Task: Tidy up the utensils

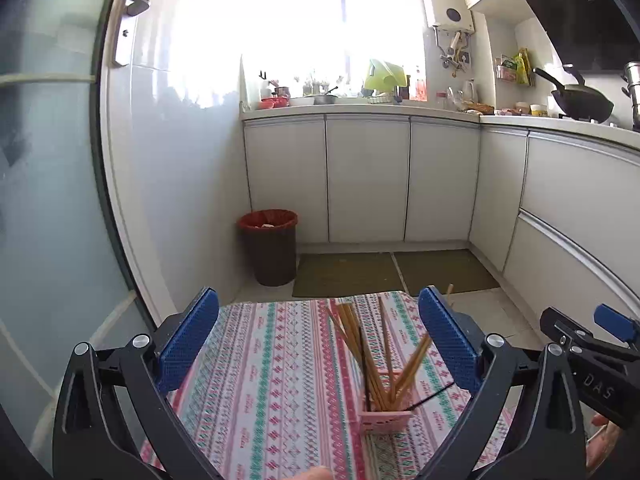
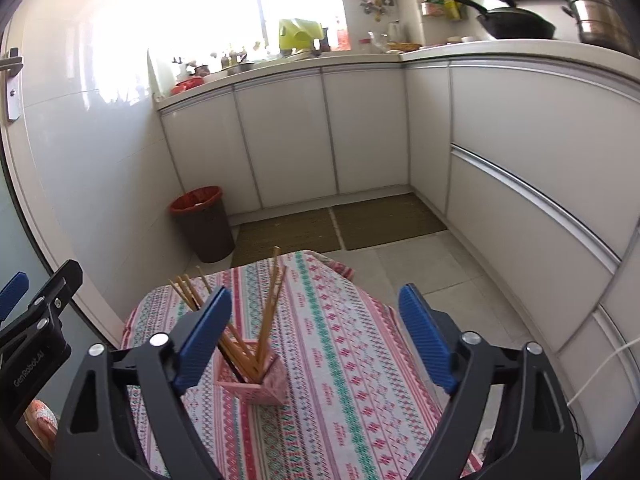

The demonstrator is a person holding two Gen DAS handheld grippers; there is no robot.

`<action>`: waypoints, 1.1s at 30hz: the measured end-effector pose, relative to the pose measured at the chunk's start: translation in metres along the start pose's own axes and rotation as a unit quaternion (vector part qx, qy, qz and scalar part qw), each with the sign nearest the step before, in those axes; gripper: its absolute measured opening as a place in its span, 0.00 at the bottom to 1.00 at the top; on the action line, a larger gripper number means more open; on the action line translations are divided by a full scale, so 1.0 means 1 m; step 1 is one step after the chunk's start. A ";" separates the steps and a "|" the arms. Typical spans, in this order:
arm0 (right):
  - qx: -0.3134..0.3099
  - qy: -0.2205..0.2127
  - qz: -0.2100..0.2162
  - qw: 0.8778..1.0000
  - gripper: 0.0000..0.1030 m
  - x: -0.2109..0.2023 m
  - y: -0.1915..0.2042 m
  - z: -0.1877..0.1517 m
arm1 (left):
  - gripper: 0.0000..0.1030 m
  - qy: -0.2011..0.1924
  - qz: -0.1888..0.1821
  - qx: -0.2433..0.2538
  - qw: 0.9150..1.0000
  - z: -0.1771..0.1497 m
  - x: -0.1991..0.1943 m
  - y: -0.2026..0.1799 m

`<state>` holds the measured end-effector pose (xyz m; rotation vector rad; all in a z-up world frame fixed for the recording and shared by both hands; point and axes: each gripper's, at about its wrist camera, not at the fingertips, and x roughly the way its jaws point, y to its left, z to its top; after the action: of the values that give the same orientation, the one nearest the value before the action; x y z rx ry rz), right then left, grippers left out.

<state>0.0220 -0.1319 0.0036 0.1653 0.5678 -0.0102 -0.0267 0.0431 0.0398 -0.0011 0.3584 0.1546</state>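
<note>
A small pink slotted holder (image 1: pixel 383 420) (image 2: pixel 253 385) stands on a table covered by a striped patterned cloth (image 1: pixel 272 380) (image 2: pixel 340 360). Several wooden chopsticks (image 1: pixel 356 344) (image 2: pixel 269 312) and one dark one lean out of it in different directions. My left gripper (image 1: pixel 320 340) is open, its blue pads wide apart with nothing between them; the holder sits just ahead, toward its right finger. My right gripper (image 2: pixel 316 334) is open too and holds nothing; the holder stands by its left finger (image 2: pixel 204 336). The right gripper (image 1: pixel 592 344) shows at the left view's right edge.
A dark waste bin with a red liner (image 1: pixel 270 246) (image 2: pixel 202 226) stands on the floor by the tiled wall. White cabinets (image 1: pixel 366 178) run along the back and right, with a crowded countertop, a black wok (image 1: pixel 580 100) and a steel pot. Two mats (image 1: pixel 394 272) lie on the floor.
</note>
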 end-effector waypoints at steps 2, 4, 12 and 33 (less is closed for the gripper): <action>-0.003 -0.009 -0.015 1.000 0.93 -0.007 -0.005 -0.006 | 0.93 0.013 -0.008 -0.010 1.000 -0.006 -0.002 -0.003; -0.006 -0.013 -0.028 1.000 0.93 -0.013 -0.009 -0.013 | 0.93 0.036 -0.016 0.002 0.999 -0.013 -0.003 -0.012; -0.002 -0.024 -0.071 0.997 0.93 -0.028 -0.026 -0.024 | 0.93 0.019 -0.006 0.018 1.000 -0.019 -0.018 -0.030; 0.004 -0.020 -0.079 0.997 0.93 -0.027 -0.032 -0.022 | 0.93 0.038 -0.009 0.007 0.999 -0.027 -0.011 -0.034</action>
<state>-0.0144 -0.1605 -0.0049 0.1285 0.5398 -0.1687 -0.0415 0.0067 0.0178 0.0031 0.4344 0.1342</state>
